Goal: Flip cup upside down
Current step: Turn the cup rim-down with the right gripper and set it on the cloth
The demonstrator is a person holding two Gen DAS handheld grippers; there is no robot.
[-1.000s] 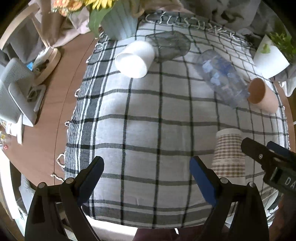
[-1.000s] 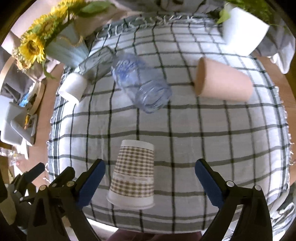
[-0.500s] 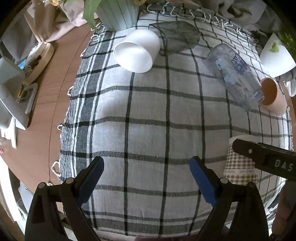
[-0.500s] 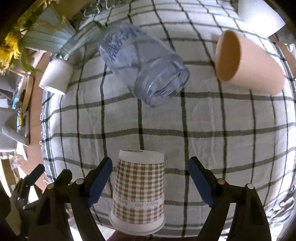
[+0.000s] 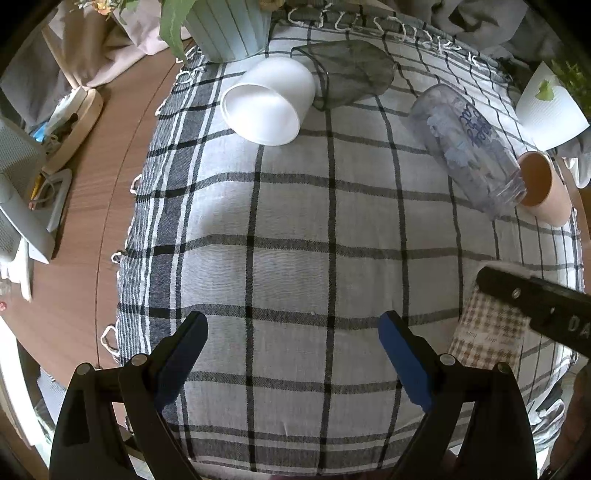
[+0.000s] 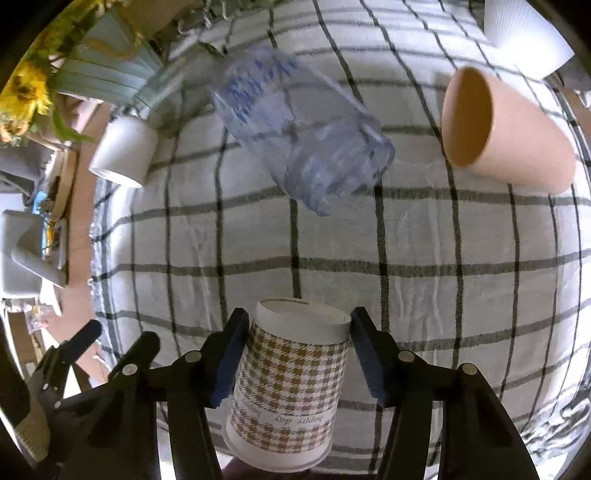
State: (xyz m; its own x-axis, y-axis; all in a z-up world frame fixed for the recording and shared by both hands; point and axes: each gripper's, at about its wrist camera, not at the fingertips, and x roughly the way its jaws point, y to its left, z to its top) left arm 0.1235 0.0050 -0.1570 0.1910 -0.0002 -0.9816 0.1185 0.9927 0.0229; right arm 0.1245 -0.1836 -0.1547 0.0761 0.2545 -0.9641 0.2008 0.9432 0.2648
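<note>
A brown houndstooth paper cup stands upside down, its rim toward the camera, between the blue pads of my right gripper. The jaws have closed in to the cup's sides and hold it. In the left wrist view the same cup is at the right, partly behind a black finger of the right gripper. My left gripper is open and empty above the checked cloth.
On the cloth lie a clear plastic cup, a tan cup, a white cup and a dark glass, all on their sides. A flower vase and a white pot stand at the back. A wooden table lies left.
My right gripper has moved forward around the houndstooth cup and its jaws have narrowed onto it. The left gripper has drifted a little forward, still open.
</note>
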